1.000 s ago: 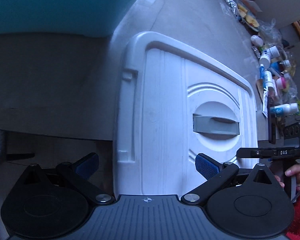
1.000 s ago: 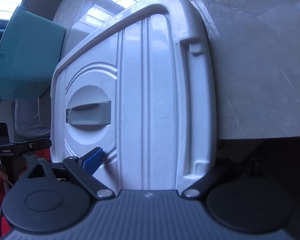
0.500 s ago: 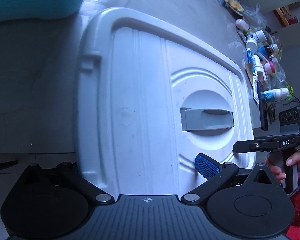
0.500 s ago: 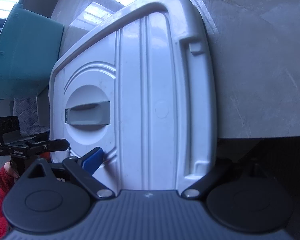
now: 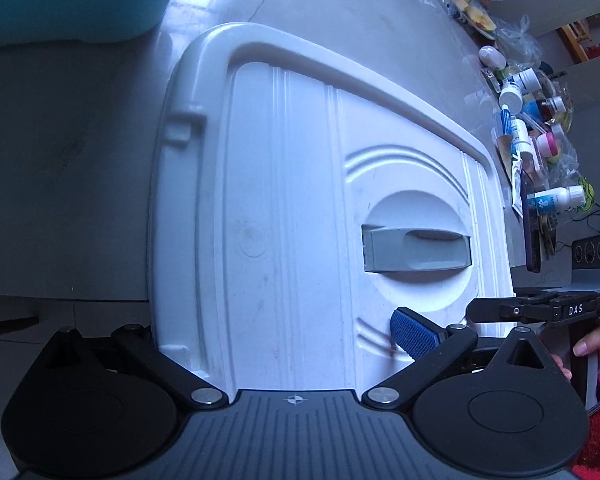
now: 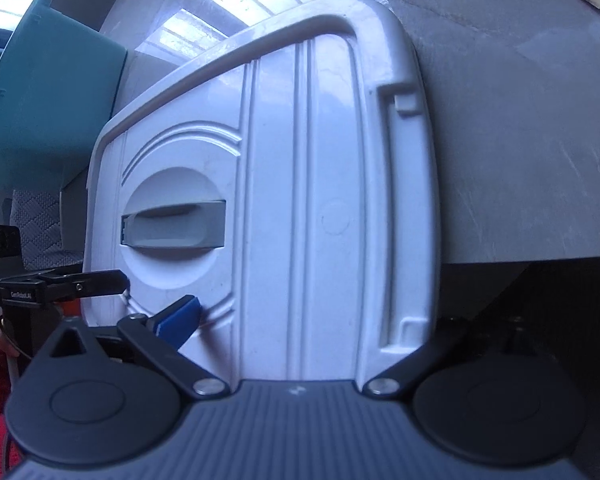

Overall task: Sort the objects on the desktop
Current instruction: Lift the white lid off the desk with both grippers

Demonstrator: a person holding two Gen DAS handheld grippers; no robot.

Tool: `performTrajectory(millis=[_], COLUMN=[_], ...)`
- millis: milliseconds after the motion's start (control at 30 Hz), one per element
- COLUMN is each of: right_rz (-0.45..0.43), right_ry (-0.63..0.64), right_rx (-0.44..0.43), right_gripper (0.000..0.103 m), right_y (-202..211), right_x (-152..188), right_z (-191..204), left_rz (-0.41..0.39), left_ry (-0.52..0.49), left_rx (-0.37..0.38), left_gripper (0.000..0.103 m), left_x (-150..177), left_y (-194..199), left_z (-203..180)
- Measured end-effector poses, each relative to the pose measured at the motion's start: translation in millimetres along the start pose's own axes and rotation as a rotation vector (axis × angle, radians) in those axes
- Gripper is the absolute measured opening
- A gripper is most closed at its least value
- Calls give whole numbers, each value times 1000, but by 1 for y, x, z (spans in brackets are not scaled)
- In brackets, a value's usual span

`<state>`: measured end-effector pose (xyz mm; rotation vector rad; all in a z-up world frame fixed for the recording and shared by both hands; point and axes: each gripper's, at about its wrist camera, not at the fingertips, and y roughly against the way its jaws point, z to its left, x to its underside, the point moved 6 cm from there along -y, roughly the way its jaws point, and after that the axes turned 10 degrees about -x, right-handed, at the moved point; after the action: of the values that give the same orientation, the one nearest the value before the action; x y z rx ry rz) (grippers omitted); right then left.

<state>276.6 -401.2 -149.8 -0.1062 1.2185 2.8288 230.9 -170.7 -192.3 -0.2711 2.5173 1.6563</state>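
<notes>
- A grey stone-look tabletop (image 5: 360, 20) carries a big white box lid (image 5: 300, 200) with a grey recessed handle (image 5: 416, 250) at its middle; the lid's near end overhangs the table edge toward both cameras.
- A teal tub (image 6: 56, 96) stands beside the lid's far left corner.
- Along the table's right side lies a clutter of small bottles (image 5: 540, 136) and plastic bags, well apart from the lid.
- Left gripper (image 5: 276, 336): jaws spread wide across the lid's near edge, 1 blue pad (image 5: 414, 336) lying over the lid top, the other finger hidden below the rim; whether anything is pressed, I cannot tell.
- Right gripper (image 6: 300, 320): jaws have just been opening, the lid's edge between them, its blue pad (image 6: 180, 314) just off the surface.
- Against 1 second ago, the left view sits lower and closer on the lid, and its left pad has dropped out of sight under the edge.
</notes>
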Motion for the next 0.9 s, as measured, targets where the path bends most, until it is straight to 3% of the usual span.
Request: performTrajectory(millis=[433, 900], right_rz=[-52, -37], right_ry=[89, 145], right_rx=[8, -10], right_gripper=[103, 103], right_y=[1, 13], right_x=[7, 27], right_z=[18, 30], left_rz=[-83, -126], left_ry=[-23, 15], left_rx=[-10, -27], left_gripper=[103, 103], left_x=[10, 73], left_y=[35, 86], left_z=[1, 19])
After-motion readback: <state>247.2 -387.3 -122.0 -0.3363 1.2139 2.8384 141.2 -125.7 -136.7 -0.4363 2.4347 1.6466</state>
